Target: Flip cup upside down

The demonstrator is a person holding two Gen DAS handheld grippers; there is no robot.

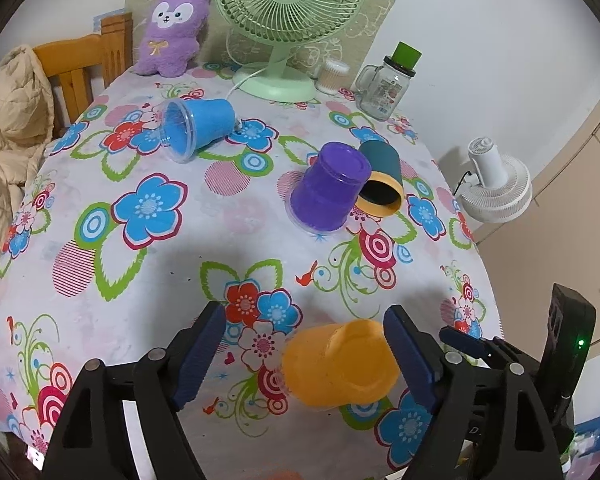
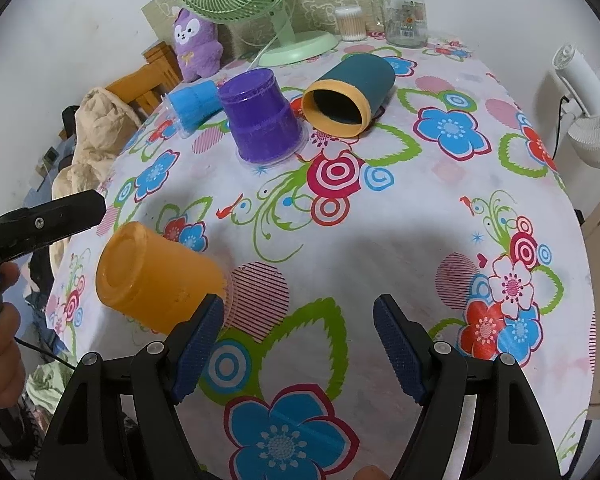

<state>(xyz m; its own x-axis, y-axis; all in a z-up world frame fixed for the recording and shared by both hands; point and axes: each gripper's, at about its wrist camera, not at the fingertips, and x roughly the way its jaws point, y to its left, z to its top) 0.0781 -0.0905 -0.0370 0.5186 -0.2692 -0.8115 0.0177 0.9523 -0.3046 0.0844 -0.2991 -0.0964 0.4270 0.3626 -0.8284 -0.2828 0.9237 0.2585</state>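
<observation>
An orange cup (image 1: 338, 362) stands upside down and tilted on the flowered tablecloth, between the open fingers of my left gripper (image 1: 304, 354); whether the right finger touches it I cannot tell. It also shows in the right wrist view (image 2: 160, 286), just left of my open, empty right gripper (image 2: 298, 338). A purple cup (image 1: 328, 188) stands upside down mid-table. A blue cup (image 1: 198, 128) and a teal cup with a yellow rim (image 1: 382, 178) lie on their sides.
A green fan (image 1: 290, 24), a purple plush rabbit (image 1: 172, 28), a glass jar (image 1: 384, 88) and a cotton swab tub (image 1: 332, 76) stand at the table's far edge. A wooden chair with a beige coat (image 1: 16, 120) is left. A white fan (image 1: 496, 180) is right.
</observation>
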